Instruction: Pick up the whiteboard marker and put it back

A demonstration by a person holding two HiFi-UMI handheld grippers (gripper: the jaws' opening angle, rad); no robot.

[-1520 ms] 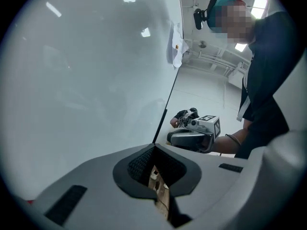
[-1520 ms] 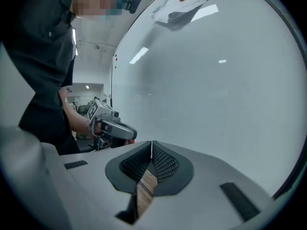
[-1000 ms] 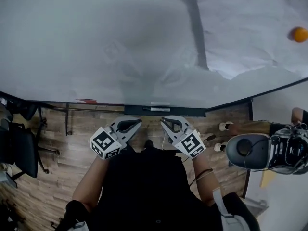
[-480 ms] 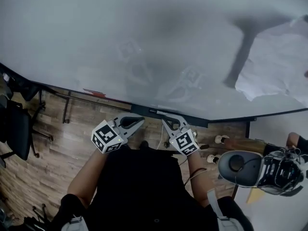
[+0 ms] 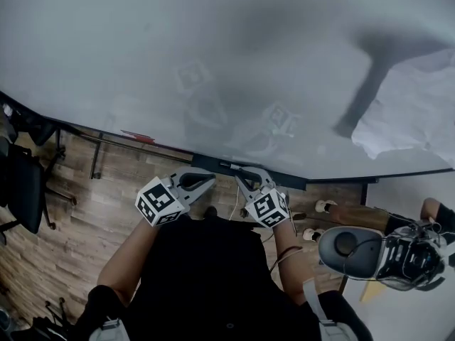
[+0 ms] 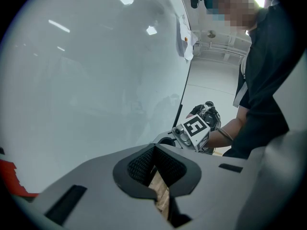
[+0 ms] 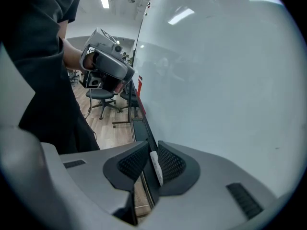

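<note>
The marker (image 7: 156, 167) lay in the tray (image 7: 142, 123) under the whiteboard (image 5: 213, 55). The right gripper (image 7: 149, 152) had its fingers narrowly apart around the marker, not clamped on it. The left gripper (image 6: 154, 150) hovered just beside, fingers closed together, holding nothing.

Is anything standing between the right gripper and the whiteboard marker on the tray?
Nothing visible is in the way. The marker lies on the tray under the whiteboard, and the right gripper has its jaws apart, one on each side of it.
</note>
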